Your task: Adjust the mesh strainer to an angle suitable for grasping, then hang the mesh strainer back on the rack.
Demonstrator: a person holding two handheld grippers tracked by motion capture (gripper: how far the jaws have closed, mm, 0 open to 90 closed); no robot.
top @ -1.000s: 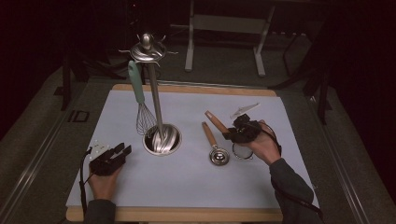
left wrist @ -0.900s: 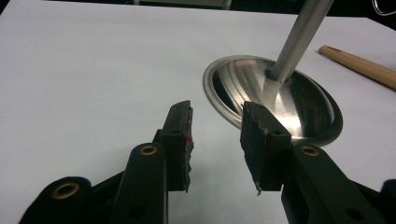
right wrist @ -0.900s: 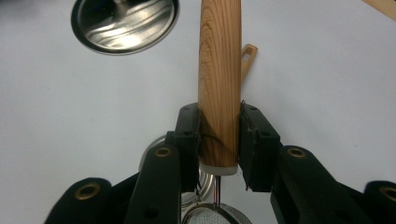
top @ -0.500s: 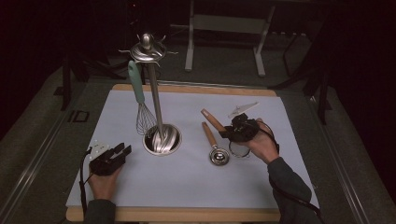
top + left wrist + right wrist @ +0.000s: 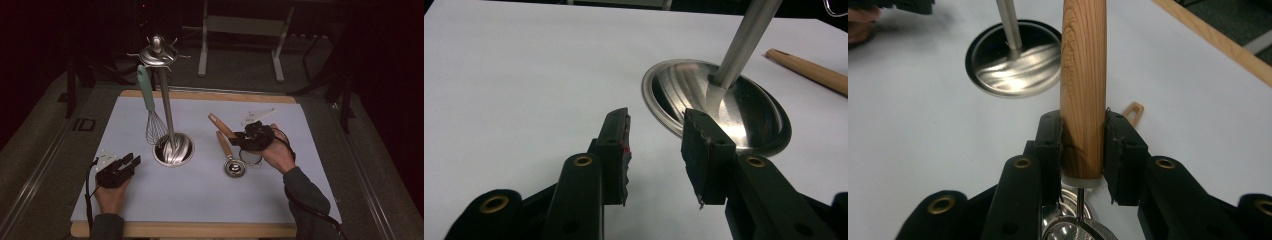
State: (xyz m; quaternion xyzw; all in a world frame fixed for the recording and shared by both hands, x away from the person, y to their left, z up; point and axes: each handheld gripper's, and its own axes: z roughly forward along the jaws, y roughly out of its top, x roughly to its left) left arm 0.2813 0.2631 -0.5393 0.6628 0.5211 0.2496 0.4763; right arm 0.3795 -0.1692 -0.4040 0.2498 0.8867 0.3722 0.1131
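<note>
Two wooden-handled utensils lie right of centre in the high view, and the right gripper [image 5: 254, 136] sits on the farther one, a small strainer [image 5: 250, 156] whose wooden handle [image 5: 221, 125] runs up and to the left from the jaws toward the middle of the frame while its mesh bowl shows just below the hand. Beside it, lower left, a measuring spoon [image 5: 234, 167] lies nearly parallel, close but apart from the gripper. The utensil stand [image 5: 172, 150] with its hooked top is left of centre, a whisk [image 5: 155, 127] hanging from it, so the stand lies to the left of the held strainer and well above it at the hooks; the right hand is plainly the nearer one to the strainer. The left gripper [image 5: 129, 162] rests at lower left on the white mat [image 5: 200, 200], pointing toward the stand's base. In the left gripper view, its jaws stand apart with nothing between them, the steel base [image 5: 744, 115] just ahead at upper right. In the right gripper view, the jaws are closed on the strainer's handle [image 5: 1083, 80] near its lower end, the pads pressing both sides; the handle's long axis runs straight up the frame, the mesh [image 5: 1073, 232] sits at the bottom edge, and the stand's base [image 5: 1015, 60] lies at upper left.
</note>
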